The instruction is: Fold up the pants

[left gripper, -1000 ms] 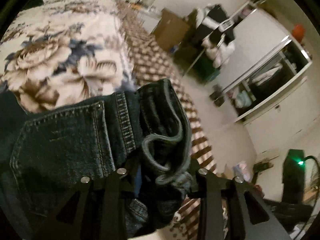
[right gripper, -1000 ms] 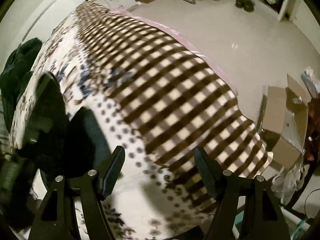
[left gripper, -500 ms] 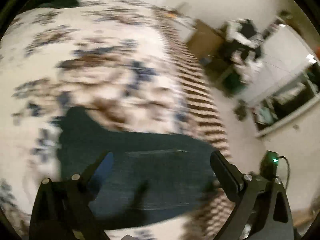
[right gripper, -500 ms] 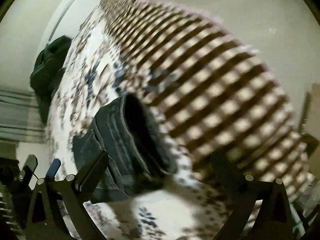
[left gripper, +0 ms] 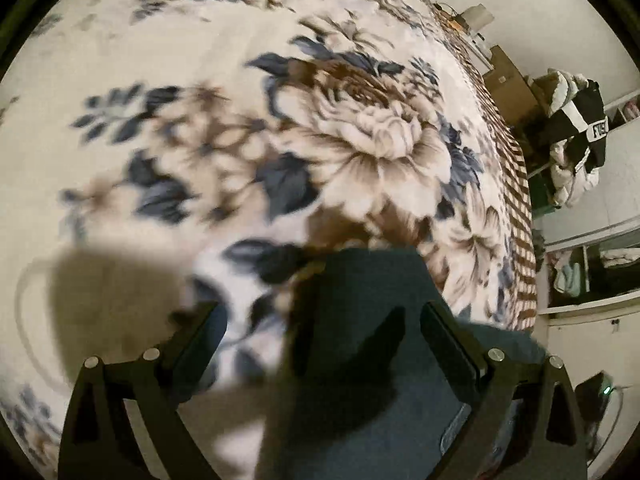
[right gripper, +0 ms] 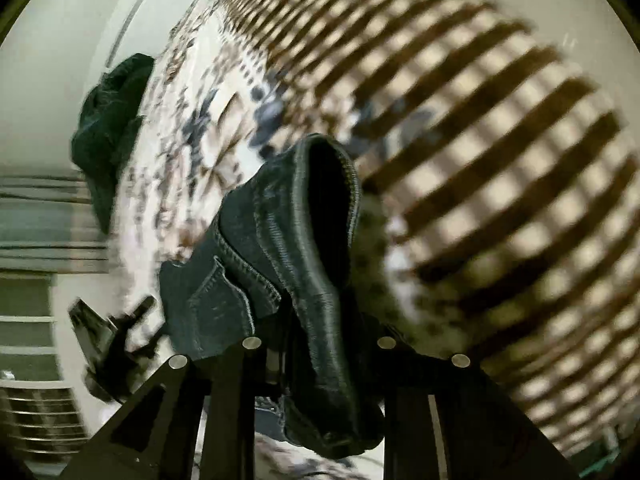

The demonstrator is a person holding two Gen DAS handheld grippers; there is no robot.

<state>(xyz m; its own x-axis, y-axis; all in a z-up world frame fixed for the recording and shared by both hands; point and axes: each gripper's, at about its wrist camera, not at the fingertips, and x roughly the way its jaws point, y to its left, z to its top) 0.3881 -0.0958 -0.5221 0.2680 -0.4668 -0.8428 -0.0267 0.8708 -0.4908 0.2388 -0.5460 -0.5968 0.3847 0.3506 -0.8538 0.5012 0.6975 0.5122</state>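
Pants (right gripper: pixel 304 248) clamped in R gripper (right gripper: pixel 316 344); L gripper (left gripper: pixel 320 320) spread wide.

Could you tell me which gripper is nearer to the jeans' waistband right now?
Right. The right gripper is shut on the jeans at the waistband; the left gripper is open above their dark denim, gripping nothing.

I count one pair of jeans (right gripper: pixel 280 264), bunched up on one bed (left gripper: pixel 224 80). One floral blanket (left gripper: pixel 360 136) covers that bed. I carry two grippers, my left gripper (left gripper: pixel 320 328) and my right gripper (right gripper: pixel 316 344), each with two fingers. One dark green garment (right gripper: pixel 108 128) lies at the bed's far edge.
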